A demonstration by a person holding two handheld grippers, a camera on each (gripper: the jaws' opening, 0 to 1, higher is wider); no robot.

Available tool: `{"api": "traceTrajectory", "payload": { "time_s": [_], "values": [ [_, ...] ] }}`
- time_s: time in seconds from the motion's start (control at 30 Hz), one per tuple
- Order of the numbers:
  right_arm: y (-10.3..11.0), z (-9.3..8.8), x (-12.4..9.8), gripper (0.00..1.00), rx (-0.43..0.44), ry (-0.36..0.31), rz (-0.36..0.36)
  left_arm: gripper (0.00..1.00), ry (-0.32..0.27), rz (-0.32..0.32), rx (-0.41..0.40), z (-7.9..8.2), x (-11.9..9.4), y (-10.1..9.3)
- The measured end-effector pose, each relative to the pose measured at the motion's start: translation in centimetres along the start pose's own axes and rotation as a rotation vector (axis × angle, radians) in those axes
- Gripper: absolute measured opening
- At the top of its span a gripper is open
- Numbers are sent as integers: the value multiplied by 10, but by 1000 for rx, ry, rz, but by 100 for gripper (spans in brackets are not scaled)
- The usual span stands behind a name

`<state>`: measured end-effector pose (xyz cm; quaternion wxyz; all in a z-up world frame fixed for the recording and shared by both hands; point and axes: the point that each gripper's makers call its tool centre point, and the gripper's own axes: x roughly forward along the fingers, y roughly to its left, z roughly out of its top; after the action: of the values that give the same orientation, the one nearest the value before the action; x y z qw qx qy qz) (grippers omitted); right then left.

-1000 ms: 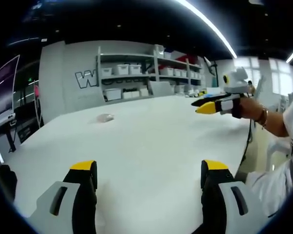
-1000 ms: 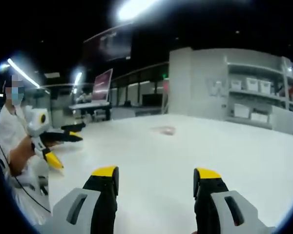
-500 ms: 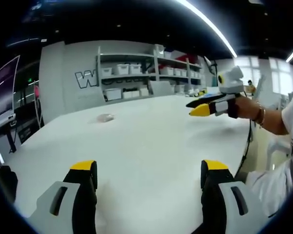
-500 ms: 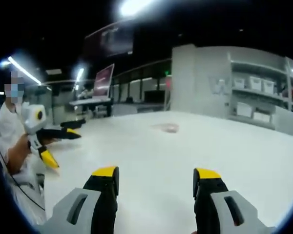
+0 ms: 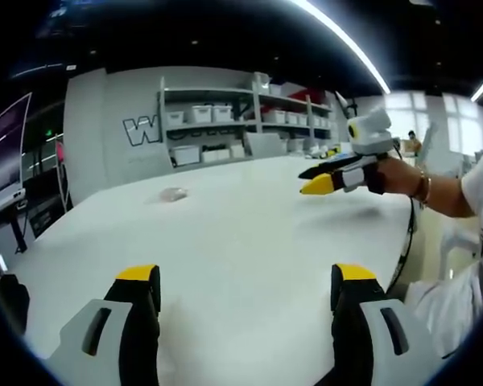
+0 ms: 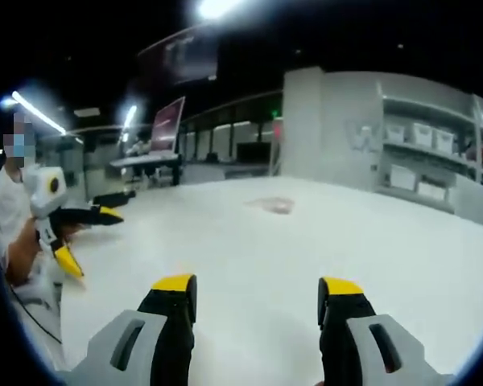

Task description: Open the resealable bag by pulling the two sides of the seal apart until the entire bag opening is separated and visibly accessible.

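Observation:
A small clear resealable bag [image 5: 171,194] lies flat on the white table [image 5: 249,233], far ahead of both grippers; in the right gripper view the bag [image 6: 275,205] looks pinkish. My left gripper [image 5: 245,285] hovers low over the near table edge, open, nothing between its yellow-tipped jaws. In the left gripper view the right gripper [image 5: 315,178] comes in from the right, held in a hand above the table, open. My right gripper [image 6: 258,297] is open and holds nothing. In the right gripper view the left gripper [image 6: 82,237] shows at the left, open.
Shelves [image 5: 241,121] with white bins stand along the back wall behind the table. A person's arm [image 5: 435,197] reaches in from the right. A monitor [image 6: 167,125] and desks stand at the back left in the right gripper view.
The right gripper has moved forward and left over the table in the left gripper view. The left gripper and the bag stay where they were.

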<state>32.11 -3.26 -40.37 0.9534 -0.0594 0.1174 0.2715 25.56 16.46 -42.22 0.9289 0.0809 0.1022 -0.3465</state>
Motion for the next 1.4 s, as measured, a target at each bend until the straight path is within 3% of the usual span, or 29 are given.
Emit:
{"api": "traceTrajectory", "payload": {
  "time_s": [1.4],
  "values": [
    [-7, 11, 59, 55, -92, 73, 29, 86, -10, 1, -4, 3, -1, 3]
  ]
}}
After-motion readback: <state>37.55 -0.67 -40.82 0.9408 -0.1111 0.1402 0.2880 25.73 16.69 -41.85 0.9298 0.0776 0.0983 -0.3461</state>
